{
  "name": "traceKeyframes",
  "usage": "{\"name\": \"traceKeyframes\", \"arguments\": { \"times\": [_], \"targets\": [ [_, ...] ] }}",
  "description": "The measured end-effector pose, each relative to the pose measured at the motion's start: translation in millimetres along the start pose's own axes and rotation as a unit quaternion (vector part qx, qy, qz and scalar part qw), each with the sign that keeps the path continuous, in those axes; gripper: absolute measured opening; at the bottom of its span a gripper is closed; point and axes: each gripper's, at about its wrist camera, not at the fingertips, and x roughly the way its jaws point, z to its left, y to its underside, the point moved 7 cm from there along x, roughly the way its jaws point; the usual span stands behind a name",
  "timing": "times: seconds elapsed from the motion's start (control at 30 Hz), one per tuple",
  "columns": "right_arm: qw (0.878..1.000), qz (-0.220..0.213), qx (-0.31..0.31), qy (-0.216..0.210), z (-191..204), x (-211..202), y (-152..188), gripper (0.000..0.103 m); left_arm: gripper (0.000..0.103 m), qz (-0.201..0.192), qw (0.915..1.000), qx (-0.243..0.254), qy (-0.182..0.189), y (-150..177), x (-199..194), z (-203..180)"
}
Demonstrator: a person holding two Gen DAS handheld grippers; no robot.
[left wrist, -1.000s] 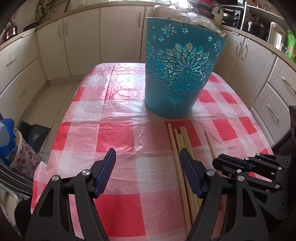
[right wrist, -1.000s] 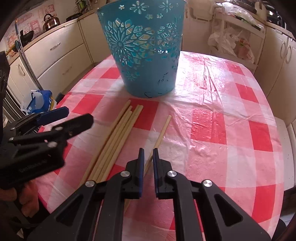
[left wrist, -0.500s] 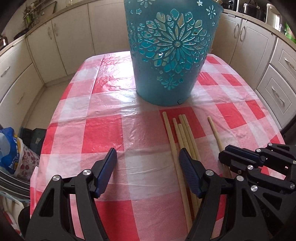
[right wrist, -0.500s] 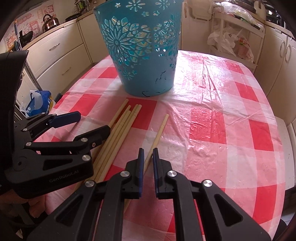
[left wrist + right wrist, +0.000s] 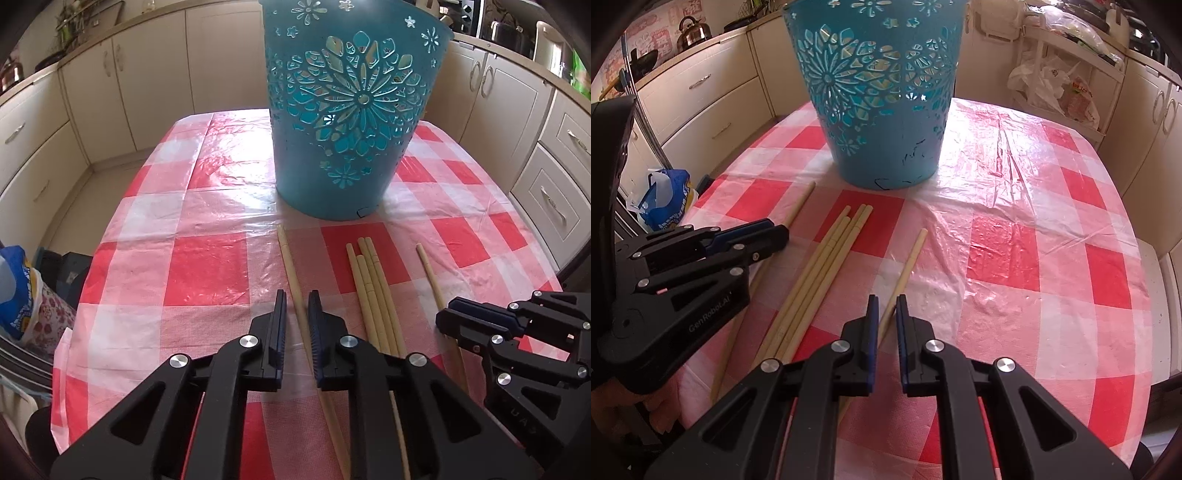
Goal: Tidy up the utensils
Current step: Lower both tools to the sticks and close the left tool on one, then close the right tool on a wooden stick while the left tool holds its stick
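Observation:
A teal cut-out basket [image 5: 343, 129] [image 5: 882, 110] stands upright on the red-and-white checked tablecloth [image 5: 207, 269]. Several wooden chopsticks lie in a bundle [image 5: 369, 288] [image 5: 827, 266] in front of it. My left gripper [image 5: 297, 295] [image 5: 775, 230] is closing its jaws on a single chopstick [image 5: 288, 254] that lies apart to the left of the bundle; the stick runs between the pads. My right gripper [image 5: 886, 299] [image 5: 448, 317] is shut on another lone chopstick [image 5: 910, 258] to the right of the bundle. Both sticks still slope down to the cloth.
Cream cabinets ring the table on all sides. A blue bag [image 5: 14, 295] [image 5: 665, 199] sits on the floor past the left table edge. Plastic bags [image 5: 1056, 85] hang on a rack at the far right. A hand [image 5: 613, 402] holds the left gripper.
The left jaws went from wide open to nearly closed around the leftmost chopstick, whose far end swung left away from the bundle. The right gripper stayed shut and still.

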Motion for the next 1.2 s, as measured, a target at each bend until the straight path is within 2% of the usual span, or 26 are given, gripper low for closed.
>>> {"name": "traceKeyframes", "arguments": {
  "times": [0.07,0.13,0.17,0.2,0.27,0.43,0.5,0.57,0.63,0.67,0.87,0.93,0.97,1.0,1.03,1.07,1.1,1.2],
  "targets": [
    [1.0,0.002,0.002,0.0,0.1,0.6,-1.3,0.014,0.018,0.006,0.9999,0.009,-0.001,-1.6,1.3,-3.6],
    [1.0,0.003,0.001,0.004,0.5,1.2,-2.0,0.014,0.019,0.004,0.9999,0.013,-0.006,-2.5,2.4,-6.3],
    [1.0,0.003,-0.001,0.005,1.0,1.2,-2.1,0.014,0.016,-0.001,0.9999,0.013,-0.008,-2.2,2.4,-6.7],
    [1.0,0.004,-0.003,0.006,1.1,1.3,-1.5,0.012,0.007,-0.004,0.9999,0.009,-0.009,-1.8,1.9,-5.8],
    [1.0,0.005,-0.006,0.009,-0.3,0.5,-0.3,0.009,0.005,-0.006,0.9999,-0.004,-0.008,-1.1,0.9,-1.7],
    [1.0,0.013,-0.007,0.009,-4.3,-1.2,1.0,0.009,0.006,0.001,0.9997,-0.02,-0.014,-1.0,1.6,5.0],
    [1.0,0.013,-0.003,0.011,-5.9,0.0,-0.6,0.01,0.012,0.008,0.9999,-0.01,-0.01,-2.9,3.3,1.2],
    [1.0,0.012,0.005,0.009,-7.4,1.5,-2.9,0.01,0.028,0.017,0.9998,-0.002,-0.011,-6.2,5.4,-2.6],
    [1.0,0.012,0.002,0.009,-6.6,1.4,-3.1,0.009,0.023,0.015,0.9998,0.0,-0.015,-8.8,6.8,-2.8],
    [1.0,0.013,-0.004,0.008,-5.4,0.9,-2.4,0.008,0.005,0.013,0.9998,0.0,-0.012,-9.0,6.9,-2.8],
    [1.0,0.022,-0.015,0.002,-5.7,-1.1,0.6,0.008,0.006,0.013,0.9999,-0.003,-0.006,-4.7,4.1,-3.6],
    [1.0,0.022,-0.017,0.002,-4.6,-0.6,-0.6,0.019,0.016,0.023,0.9997,0.002,-0.002,-6.9,5.2,-6.4],
    [1.0,0.021,-0.017,0.004,-3.4,0.0,-0.4,0.019,0.035,0.026,0.9996,0.005,-0.007,-8.8,6.2,-6.9],
    [1.0,0.02,-0.019,0.008,-2.2,0.5,-1.0,0.019,0.042,0.025,0.9996,0.005,-0.015,-10.2,6.6,-6.2],
    [0.999,0.02,-0.024,0.007,-0.2,0.8,-1.2,0.014,0.04,0.023,0.9996,0.004,-0.017,-10.3,7.4,-5.1],
    [0.999,0.02,-0.025,0.003,1.6,0.9,-0.9,0.008,0.019,0.015,0.9997,0.005,-0.017,-10.3,6.7,-4.0],
    [0.999,0.021,-0.026,-0.001,2.7,0.7,-0.3,0.006,0.007,0.015,0.9998,0.004,-0.015,-9.6,6.8,-2.6],
    [0.999,0.021,-0.025,-0.002,0.6,0.3,-0.2,0.006,0.005,0.015,0.9999,-0.004,0.006,-7.3,4.6,0.6]
  ]
}}
